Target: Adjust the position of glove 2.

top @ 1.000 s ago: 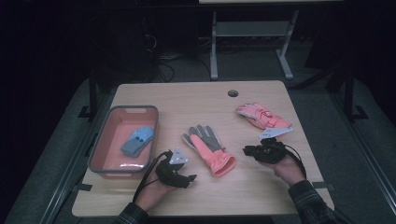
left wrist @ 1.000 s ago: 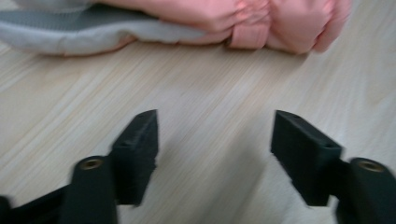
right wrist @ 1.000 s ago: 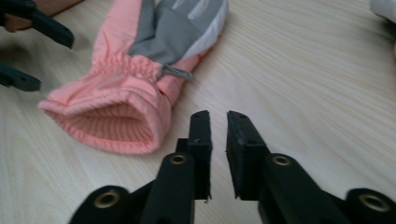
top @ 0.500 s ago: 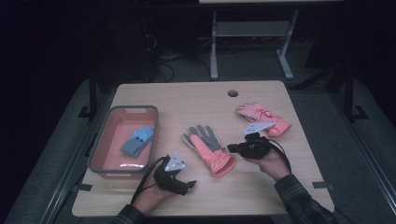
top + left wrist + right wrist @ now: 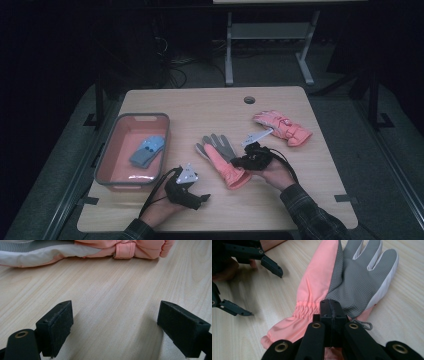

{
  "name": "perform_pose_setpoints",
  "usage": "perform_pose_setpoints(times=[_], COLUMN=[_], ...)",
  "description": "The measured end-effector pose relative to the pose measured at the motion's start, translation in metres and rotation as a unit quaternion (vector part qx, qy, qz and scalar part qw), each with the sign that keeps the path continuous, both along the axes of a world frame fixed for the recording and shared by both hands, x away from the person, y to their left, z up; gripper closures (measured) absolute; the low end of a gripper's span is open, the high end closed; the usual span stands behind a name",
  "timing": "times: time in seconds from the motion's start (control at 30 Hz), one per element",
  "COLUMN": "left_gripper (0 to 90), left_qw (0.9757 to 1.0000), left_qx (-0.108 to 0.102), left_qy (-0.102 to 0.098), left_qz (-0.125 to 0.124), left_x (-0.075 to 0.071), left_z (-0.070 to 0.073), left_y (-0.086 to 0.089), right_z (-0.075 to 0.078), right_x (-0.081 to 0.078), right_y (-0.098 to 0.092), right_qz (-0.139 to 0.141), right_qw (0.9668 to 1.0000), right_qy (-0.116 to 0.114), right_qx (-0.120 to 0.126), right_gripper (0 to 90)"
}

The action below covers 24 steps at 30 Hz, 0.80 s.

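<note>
The pink glove [image 5: 332, 290] lay palm-up, grey mesh visible in the right gripper view; the right gripper [image 5: 331, 315] was clenched, seemingly empty, while the left gripper [image 5: 117, 327] had just been opening, nothing between.

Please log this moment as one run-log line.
left gripper: open, empty, on table | right gripper: shut, over palm-up glove | second glove: apart | bin: blue item

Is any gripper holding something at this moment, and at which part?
The right gripper is shut on the pink and grey padded glove near its cuff edge. The left gripper is open, holding nothing.

Bare table [image 5: 200, 107] behind glove [image 5: 222, 159]
</note>
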<state>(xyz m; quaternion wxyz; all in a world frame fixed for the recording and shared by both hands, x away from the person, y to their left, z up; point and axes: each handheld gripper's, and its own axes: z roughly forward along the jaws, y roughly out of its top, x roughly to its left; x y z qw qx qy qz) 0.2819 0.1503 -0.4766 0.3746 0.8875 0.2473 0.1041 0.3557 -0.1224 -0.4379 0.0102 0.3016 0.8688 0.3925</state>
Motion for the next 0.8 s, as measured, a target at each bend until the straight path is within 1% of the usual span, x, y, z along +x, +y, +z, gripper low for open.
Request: perform_pose_setpoints(times=[0.13, 0.27, 0.3, 0.33, 0.43, 0.47, 0.5, 0.7, 0.73, 0.77, 0.8], left_gripper=[12.6, 12.6, 12.6, 12.6, 12.7, 12.6, 12.6, 12.6, 12.6, 12.6, 12.6], left_qw=[1.0, 1.0, 1.0, 1.0, 1.0, 1.0, 1.0, 1.0, 1.0, 1.0, 1.0], left_qx=[0.0, -0.001, -0.001, -0.001, 0.0, 0.0, 0.0, 0.0, 0.0, 0.0, 0.0], left_qy=[0.0, 0.001, 0.001, 0.001, 0.001, 0.0, 0.0, 0.0, 0.0, 0.0, 0.0], left_qz=[0.0, -0.001, -0.001, -0.001, -0.002, -0.003, -0.003, -0.004, -0.004, -0.004, -0.004], left_x=[0.0, 0.0, 0.0, 0.0, 0.0, 0.001, 0.001, 0.001, 0.001, 0.001, 0.001], left_z=[0.0, 0.0, 0.0, 0.0, 0.0, 0.0, 0.0, 0.0, 0.0, 0.0, 0.0], left_y=[0.0, 0.0, 0.0, 0.0, 0.0, 0.0, 0.0, 0.0, 0.0, 0.0, 0.0], right_z=[-0.002, -0.003, -0.003, -0.003, -0.002, -0.003, -0.003, -0.002, -0.002, -0.002, -0.002], right_x=[-0.001, -0.003, -0.005, -0.005, -0.009, -0.011, -0.012, -0.021, -0.021, -0.025, -0.025], right_y=[-0.001, -0.008, -0.013, -0.013, -0.021, -0.027, -0.029, -0.045, -0.045, -0.051, -0.051], right_qz=[0.001, -0.003, -0.006, -0.006, -0.015, -0.019, -0.021, -0.028, -0.028, -0.031, -0.031], right_qw=[1.0, 1.0, 1.0, 1.0, 0.9999, 0.9998, 0.9998, 0.9996, 0.9996, 0.9995, 0.9995], right_qy=[-0.002, 0.002, 0.001, 0.001, 0.004, 0.005, 0.005, 0.008, 0.008, 0.005, 0.005], right_qx=[-0.002, -0.001, -0.002, -0.002, -0.003, 0.001, 0.003, -0.001, -0.001, -0.002, -0.002], right_gripper=[89.8, 89.8, 89.8, 89.8, 89.9, 89.8, 89.9, 89.8, 89.8, 89.8, 89.8])
